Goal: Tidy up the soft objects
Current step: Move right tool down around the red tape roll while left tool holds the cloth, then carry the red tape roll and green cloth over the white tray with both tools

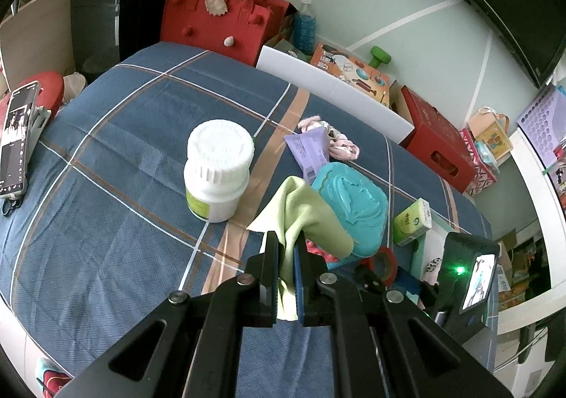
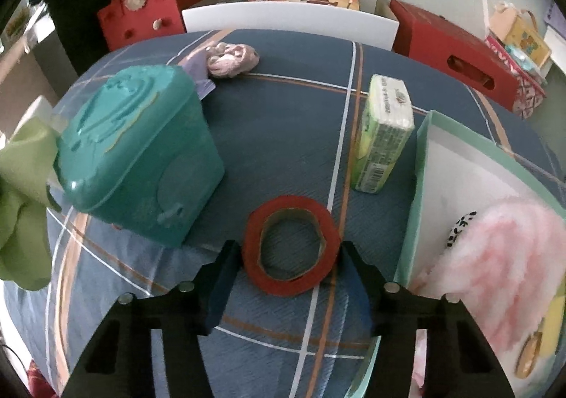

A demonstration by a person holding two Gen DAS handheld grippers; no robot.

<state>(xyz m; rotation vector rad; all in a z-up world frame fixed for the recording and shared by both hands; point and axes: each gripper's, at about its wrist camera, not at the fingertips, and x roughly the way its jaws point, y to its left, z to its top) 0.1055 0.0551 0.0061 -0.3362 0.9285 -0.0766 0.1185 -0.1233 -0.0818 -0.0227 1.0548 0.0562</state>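
My left gripper (image 1: pixel 286 249) is shut on a light green cloth (image 1: pixel 304 217) and holds it above the blue plaid bedspread (image 1: pixel 123 185); the cloth also shows at the left edge of the right wrist view (image 2: pixel 21 192). My right gripper (image 2: pixel 292 253) is shut on a red tape roll (image 2: pixel 292 249), one finger on each side. A pale green box (image 2: pixel 421 164) at the right holds a fluffy pink item (image 2: pixel 495 256) and a black-spotted white item (image 2: pixel 460 228). A pink knitted soft item (image 2: pixel 231 60) lies at the far side of the bed (image 1: pixel 341 146).
A teal plastic container (image 2: pixel 138 157) stands left of the tape roll. A green tissue pack (image 2: pixel 383 129) stands by the box. A white jar (image 1: pixel 217 168) and a purple packet (image 1: pixel 309 150) sit on the bed. A phone (image 1: pixel 16 139) lies far left. A red bag (image 1: pixel 219 23) stands behind.
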